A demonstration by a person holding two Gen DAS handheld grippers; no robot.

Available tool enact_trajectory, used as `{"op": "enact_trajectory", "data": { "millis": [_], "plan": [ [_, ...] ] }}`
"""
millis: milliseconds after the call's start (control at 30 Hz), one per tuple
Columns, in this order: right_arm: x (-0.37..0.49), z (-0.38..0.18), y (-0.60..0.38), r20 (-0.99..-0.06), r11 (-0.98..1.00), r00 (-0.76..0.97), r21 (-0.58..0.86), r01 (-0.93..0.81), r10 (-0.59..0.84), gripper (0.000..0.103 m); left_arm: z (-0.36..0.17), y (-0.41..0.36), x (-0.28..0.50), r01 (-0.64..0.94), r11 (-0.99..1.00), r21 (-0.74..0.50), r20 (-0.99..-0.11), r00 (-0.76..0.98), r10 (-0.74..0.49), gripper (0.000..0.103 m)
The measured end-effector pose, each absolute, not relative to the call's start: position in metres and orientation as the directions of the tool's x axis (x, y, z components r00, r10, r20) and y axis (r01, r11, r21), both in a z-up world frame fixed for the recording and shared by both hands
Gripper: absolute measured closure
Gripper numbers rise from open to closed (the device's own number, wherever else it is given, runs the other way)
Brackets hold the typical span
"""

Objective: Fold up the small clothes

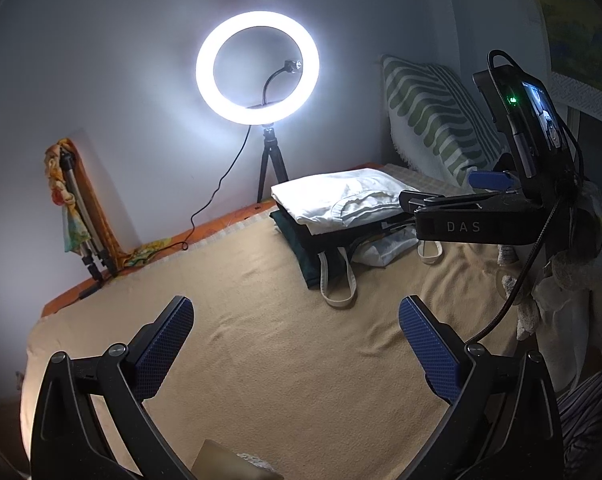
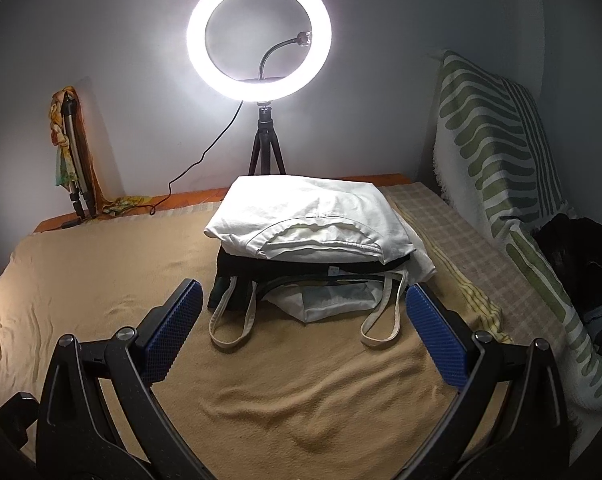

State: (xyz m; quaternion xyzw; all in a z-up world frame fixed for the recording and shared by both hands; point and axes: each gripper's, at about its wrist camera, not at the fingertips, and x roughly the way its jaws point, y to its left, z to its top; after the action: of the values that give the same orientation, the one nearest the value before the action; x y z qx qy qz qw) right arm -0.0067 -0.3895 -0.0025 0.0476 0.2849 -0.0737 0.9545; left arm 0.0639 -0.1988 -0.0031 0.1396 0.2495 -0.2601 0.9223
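A stack of folded clothes sits on the beige blanket (image 2: 101, 280): a white folded shirt (image 2: 313, 216) on top, dark garments (image 2: 237, 268) under it, and a white tote bag with cream straps (image 2: 377, 320) at the bottom. The stack also shows in the left wrist view (image 1: 341, 200). My right gripper (image 2: 303, 304) is open and empty, just in front of the stack. My left gripper (image 1: 295, 316) is open and empty over bare blanket, left of the stack. The right gripper's body (image 1: 473, 220) shows in the left wrist view beside the stack.
A lit ring light on a tripod (image 2: 259, 40) stands behind the stack by the wall. A folded tripod with a colourful cloth (image 2: 71, 148) leans at the back left. A green-striped pillow (image 2: 497, 152) and dark clothing (image 2: 581, 248) lie on the right.
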Motion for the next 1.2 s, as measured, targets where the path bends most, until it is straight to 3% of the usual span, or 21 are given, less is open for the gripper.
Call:
{"op": "enact_trajectory", "data": {
  "millis": [1200],
  "plan": [
    [0.0014, -0.0048, -0.3804, -0.558, 0.990, 0.826, 0.048, 0.132, -0.083, 0.000, -0.0049, -0.1935, 0.0626, 0.537, 0.831, 0.148, -0.527, 0.753, -0.393, 0.001]
  ]
}}
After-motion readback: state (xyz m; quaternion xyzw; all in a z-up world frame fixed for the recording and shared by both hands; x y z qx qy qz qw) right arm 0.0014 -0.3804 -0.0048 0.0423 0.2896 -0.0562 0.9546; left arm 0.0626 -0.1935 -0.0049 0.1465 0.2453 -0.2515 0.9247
